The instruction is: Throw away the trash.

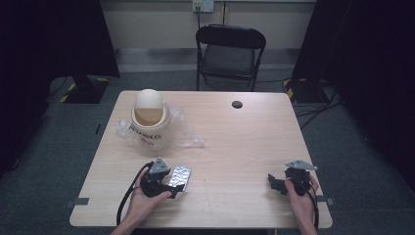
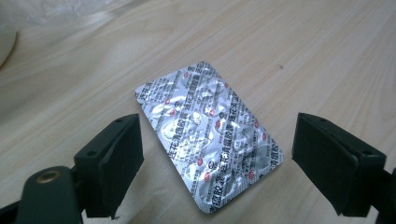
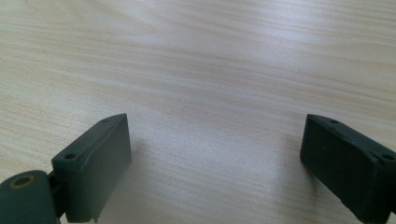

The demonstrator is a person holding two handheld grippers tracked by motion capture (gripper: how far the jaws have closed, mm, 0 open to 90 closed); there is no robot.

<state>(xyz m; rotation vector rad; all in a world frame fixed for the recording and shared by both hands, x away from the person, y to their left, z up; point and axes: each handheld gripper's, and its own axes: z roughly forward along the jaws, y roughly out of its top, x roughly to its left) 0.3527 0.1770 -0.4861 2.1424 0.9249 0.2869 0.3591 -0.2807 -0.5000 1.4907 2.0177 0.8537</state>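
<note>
Lying flat on woodgrain table, crinkled silver foil blister pack, rounded rectangle, frame centre, between wide-spread left gripper jaws, untouched.

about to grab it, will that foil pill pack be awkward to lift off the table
Probably: the foil pill pack lies flat on the wooden table, leaving little edge to catch. Its crinkled foil looks thin and light, so it may slide when nudged, and likely bends or creases if squeezed.

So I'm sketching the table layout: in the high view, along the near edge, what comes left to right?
Left gripper → foil pill pack → right gripper.
</note>
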